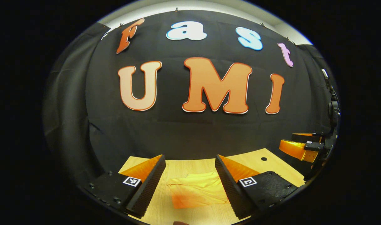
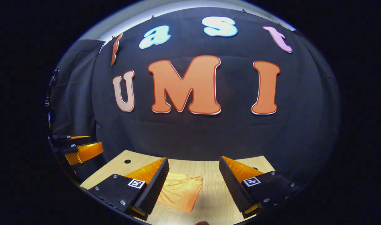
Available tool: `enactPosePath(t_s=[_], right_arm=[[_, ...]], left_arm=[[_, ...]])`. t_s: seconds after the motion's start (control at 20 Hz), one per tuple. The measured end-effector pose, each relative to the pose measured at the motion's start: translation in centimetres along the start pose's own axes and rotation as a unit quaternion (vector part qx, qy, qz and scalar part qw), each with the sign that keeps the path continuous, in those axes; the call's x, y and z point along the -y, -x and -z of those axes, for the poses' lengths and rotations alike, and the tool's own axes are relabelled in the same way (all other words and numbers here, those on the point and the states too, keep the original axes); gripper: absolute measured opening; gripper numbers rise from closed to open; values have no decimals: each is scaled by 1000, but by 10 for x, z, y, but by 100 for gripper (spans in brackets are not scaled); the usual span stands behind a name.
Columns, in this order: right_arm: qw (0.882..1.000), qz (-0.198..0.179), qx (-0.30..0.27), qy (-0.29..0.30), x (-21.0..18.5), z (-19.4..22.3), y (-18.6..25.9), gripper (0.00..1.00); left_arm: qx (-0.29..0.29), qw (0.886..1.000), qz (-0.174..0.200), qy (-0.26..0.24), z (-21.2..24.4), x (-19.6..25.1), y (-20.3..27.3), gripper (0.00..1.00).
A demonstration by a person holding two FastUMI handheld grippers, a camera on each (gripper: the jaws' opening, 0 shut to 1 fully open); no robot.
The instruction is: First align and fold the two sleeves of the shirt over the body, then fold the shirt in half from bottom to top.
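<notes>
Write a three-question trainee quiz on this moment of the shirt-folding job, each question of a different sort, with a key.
1. True or false: the left gripper is shut on the shirt.
2. Multiple choice: the shirt lies on A) a wooden table, B) a metal tray, C) the floor.
3. Fill in: in the right gripper view, the shirt sits nearer that view's ______ finger.

Key
1. False. Its fingers stand wide apart above the table, and the cloth shows in the gap between them.
2. A. The shirt rests on the light wooden table.
3. Left. The cloth runs partly behind that finger; the right gripper is open too and holds nothing.
</notes>
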State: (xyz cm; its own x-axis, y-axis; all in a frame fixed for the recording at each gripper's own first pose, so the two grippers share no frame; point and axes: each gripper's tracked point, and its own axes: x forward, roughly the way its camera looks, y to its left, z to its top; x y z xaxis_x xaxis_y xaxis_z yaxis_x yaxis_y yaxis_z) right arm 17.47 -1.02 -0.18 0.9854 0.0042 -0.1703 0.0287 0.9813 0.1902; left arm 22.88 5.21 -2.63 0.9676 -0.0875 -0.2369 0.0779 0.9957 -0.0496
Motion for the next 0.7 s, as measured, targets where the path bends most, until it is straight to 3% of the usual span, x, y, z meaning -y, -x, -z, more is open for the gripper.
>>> enactPosePath(t_s=[0.4,0.7], right_arm=[[997,5,72,25,4,-5,90,98],[993,-15,107,40,-2,4,132,98]], left_arm=[[76,997,-2,-3,-12,45,84,98],[100,995,4,-1,16,69,129,96]])
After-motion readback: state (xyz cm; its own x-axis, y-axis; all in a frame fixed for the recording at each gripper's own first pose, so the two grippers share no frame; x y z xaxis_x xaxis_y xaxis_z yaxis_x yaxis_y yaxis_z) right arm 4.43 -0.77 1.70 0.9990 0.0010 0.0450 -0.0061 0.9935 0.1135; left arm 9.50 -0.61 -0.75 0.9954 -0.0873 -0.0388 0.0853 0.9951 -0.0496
